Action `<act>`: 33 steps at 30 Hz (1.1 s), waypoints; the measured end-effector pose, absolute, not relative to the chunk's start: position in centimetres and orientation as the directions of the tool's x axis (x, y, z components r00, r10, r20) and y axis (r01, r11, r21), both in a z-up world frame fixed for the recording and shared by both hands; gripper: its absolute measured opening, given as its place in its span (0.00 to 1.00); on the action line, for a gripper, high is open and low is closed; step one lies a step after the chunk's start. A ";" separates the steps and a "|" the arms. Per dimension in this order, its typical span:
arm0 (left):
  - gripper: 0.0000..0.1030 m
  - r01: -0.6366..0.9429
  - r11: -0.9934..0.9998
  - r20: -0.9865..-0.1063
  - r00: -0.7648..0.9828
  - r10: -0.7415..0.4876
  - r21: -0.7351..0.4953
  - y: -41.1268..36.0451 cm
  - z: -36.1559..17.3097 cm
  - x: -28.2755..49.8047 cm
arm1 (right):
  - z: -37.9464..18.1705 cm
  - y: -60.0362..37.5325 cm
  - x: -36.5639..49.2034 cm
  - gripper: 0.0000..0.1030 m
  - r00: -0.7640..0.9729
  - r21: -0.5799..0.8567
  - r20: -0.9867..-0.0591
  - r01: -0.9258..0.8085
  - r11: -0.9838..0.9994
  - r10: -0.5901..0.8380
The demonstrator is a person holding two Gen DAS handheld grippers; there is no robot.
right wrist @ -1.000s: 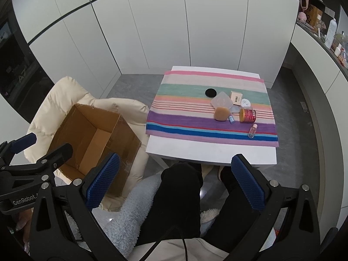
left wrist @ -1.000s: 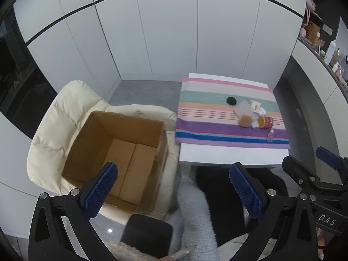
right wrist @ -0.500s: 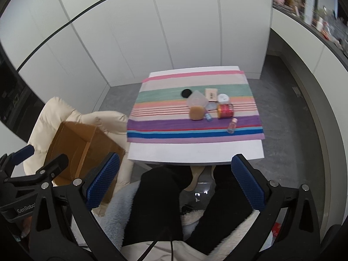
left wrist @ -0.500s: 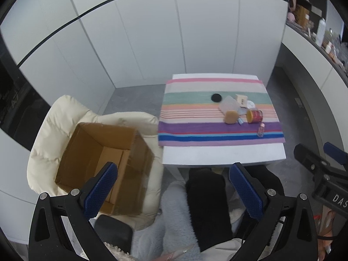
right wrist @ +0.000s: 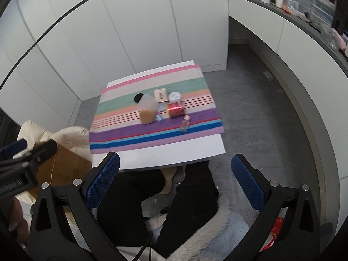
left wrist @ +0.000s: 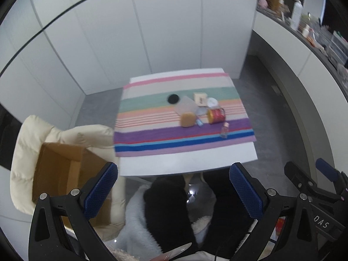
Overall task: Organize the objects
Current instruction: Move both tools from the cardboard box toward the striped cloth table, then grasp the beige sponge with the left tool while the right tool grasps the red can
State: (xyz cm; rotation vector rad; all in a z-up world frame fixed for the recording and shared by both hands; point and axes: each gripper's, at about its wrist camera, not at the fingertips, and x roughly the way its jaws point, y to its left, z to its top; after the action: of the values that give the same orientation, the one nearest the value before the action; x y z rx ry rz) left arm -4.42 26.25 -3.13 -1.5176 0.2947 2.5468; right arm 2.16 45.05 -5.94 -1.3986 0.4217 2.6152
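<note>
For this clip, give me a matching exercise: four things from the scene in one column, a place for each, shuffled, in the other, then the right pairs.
Things
1. cardboard box
2. black round disc
3. small clear bottle
4. red jar

Places
A. on the green stripe of the striped cloth, at the far left of the group
B. lying on its side between the white round lid and the small clear bottle
C. on the cream padded chair, left of the table
D. nearest the person, by the blue stripe

Pairs: 1-C, 2-A, 3-D, 4-B
</note>
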 end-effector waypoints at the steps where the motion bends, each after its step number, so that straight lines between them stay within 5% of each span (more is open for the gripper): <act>1: 1.00 -0.247 -0.965 -0.886 -0.462 0.042 0.083 26.7 -3.6 -4.6 | -6.2 45.6 2.0 1.00 -0.551 0.183 -0.834 -0.266 -0.947 -0.007; 16: 1.00 -0.228 -0.971 -0.892 -0.450 0.040 0.072 26.2 -8.6 -10.2 | -10.4 46.7 -2.7 1.00 -0.494 0.148 -0.869 -0.323 -0.935 0.033; 23: 1.00 -0.196 -0.978 -0.879 -0.476 0.036 0.066 25.6 -12.5 -14.9 | -14.0 46.3 -7.1 1.00 -0.506 0.003 -0.847 -0.312 -0.950 0.164; 33: 0.99 -0.198 -0.978 -0.921 -0.388 0.012 0.070 25.8 -22.8 -23.5 | -23.1 49.1 -15.2 1.00 -0.508 0.144 -0.861 -0.284 -0.948 0.022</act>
State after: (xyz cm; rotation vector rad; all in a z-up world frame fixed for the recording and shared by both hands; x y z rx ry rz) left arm -23.48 25.84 -22.78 -1.6596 0.2553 2.5036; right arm -15.23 49.14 -23.15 -1.4518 0.4000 2.5518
